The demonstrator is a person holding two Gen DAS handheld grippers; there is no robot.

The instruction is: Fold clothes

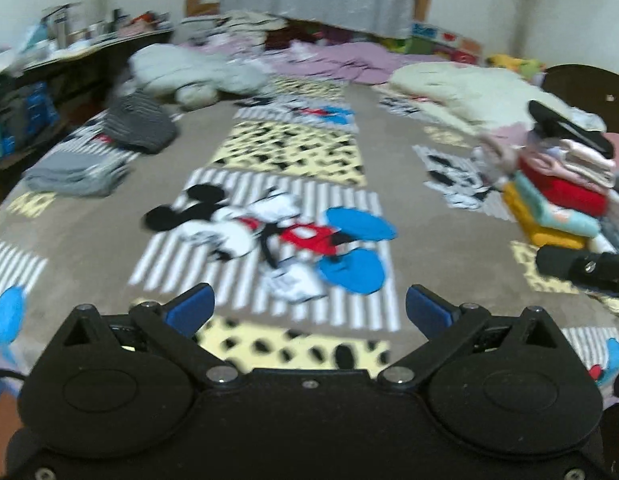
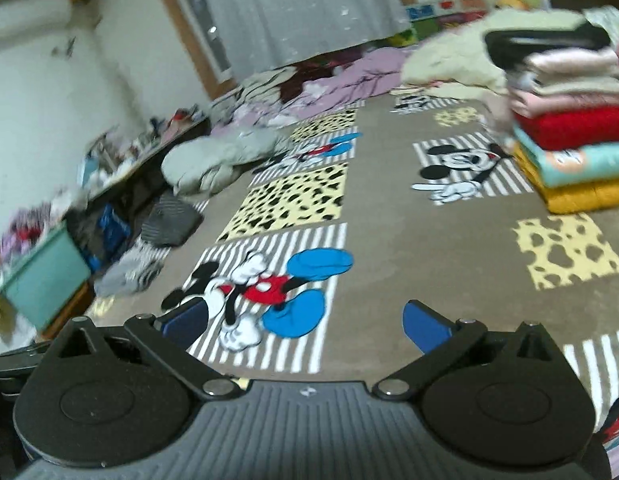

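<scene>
Both claws, left [image 1: 305, 308] and right [image 2: 305, 324], gaped empty over the blanket [image 1: 429, 216]; the folded stack [image 2: 573, 136] lay right, nearer the right claw.

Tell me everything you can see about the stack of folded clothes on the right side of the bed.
The stack of folded clothes sits at the right edge of the cartoon-print blanket, resting directly on it. From the bottom up it shows a mustard-yellow piece, a teal one with a print, a thick red one, then several pale pink and cream layers, with a black garment on top. The fabrics look soft and knit-like. The layers are roughly aligned, though the upper ones sit a little uneven. A cream fleecy heap lies just behind it. Neither gripper touches it.
</scene>
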